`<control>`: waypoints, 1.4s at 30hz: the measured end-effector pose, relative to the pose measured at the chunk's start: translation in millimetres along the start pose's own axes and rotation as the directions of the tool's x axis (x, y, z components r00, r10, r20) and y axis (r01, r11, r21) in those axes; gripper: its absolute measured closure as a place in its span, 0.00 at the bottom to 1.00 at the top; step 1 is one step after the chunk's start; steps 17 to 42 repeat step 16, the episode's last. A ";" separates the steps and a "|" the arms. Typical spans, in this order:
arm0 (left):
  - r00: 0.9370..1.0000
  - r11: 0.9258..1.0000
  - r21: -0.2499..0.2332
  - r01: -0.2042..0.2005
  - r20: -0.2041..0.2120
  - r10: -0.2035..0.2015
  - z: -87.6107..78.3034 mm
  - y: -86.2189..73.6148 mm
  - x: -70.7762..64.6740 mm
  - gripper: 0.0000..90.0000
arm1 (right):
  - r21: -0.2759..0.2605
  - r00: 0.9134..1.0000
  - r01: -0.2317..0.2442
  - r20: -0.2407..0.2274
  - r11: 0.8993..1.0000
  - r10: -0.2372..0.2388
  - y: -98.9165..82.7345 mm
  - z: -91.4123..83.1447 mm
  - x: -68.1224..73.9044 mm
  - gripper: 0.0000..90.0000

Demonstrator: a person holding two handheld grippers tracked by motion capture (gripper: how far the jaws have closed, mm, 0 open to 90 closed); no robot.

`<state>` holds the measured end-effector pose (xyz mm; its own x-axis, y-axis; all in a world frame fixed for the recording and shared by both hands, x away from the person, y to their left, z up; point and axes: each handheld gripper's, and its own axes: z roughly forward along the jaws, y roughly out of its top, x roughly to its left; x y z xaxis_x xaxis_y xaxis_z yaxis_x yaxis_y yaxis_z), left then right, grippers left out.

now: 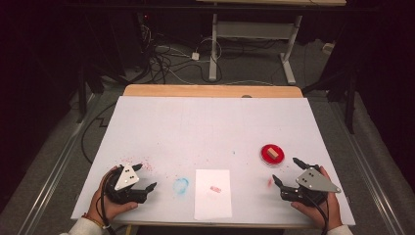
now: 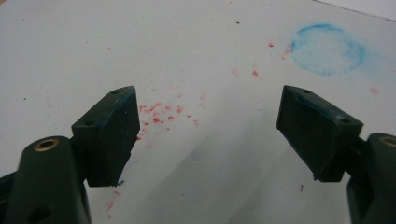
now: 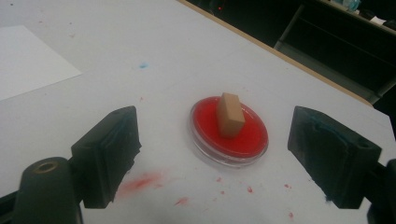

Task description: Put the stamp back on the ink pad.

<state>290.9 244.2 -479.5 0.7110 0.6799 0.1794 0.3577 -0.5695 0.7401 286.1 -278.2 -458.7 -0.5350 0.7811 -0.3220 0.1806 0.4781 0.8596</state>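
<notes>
Both grippers lay at the near edge of the table (image 1: 147, 105), one in each hand. Taking the red dish (image 1: 272, 154) as the landmark: the right gripper (image 1: 284, 171) sat just short of it, jaws spread wide and holding nothing, aimed straight at it in the right gripper view. In the dish (image 3: 229, 133) stood a small tan block (image 3: 230, 115), upright and slightly tilted, resting in the red ink. The left gripper (image 1: 146, 176) rested well to the left of the dish, its jaws also wide apart and empty, over a scatter of red specks (image 2: 159, 114). Between that gripper and the dish lay a blue ring mark (image 1: 181, 185) and then a sheet of white paper (image 1: 213, 193) bearing a small red print (image 1: 215, 189).

My reading is that stamping was the work in hand, and that the step was the reach for the block. The next move would call for the right gripper to go forward until its jaws flanked the block, close on its sides above the ink, and lift it straight up without dragging the dish.

What the block's underside carried was hidden in the ink. The red print was too small to read. Both forearms were cut off by the bottom edge of the high view, and the room behind the table was too dark to make out.
</notes>
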 end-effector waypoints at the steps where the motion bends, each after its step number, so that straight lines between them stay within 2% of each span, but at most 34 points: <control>1: 1.000 1.000 0.002 -0.001 0.001 0.001 0.6 0.6 0.3 0.23 | 0.001 1.000 0.000 -0.001 1.000 0.000 -0.4 -0.2 0.0 0.19; 15: 1.000 1.000 0.007 -0.001 0.017 0.001 9.1 4.6 2.6 0.23 | 0.017 1.000 0.003 0.010 1.000 -0.003 -3.7 -1.4 -1.1 0.19; 42: 1.000 1.000 0.008 -0.003 0.017 0.002 9.3 4.8 2.8 0.23 | 0.018 1.000 0.003 0.010 1.000 -0.003 -3.9 -1.3 -1.0 0.19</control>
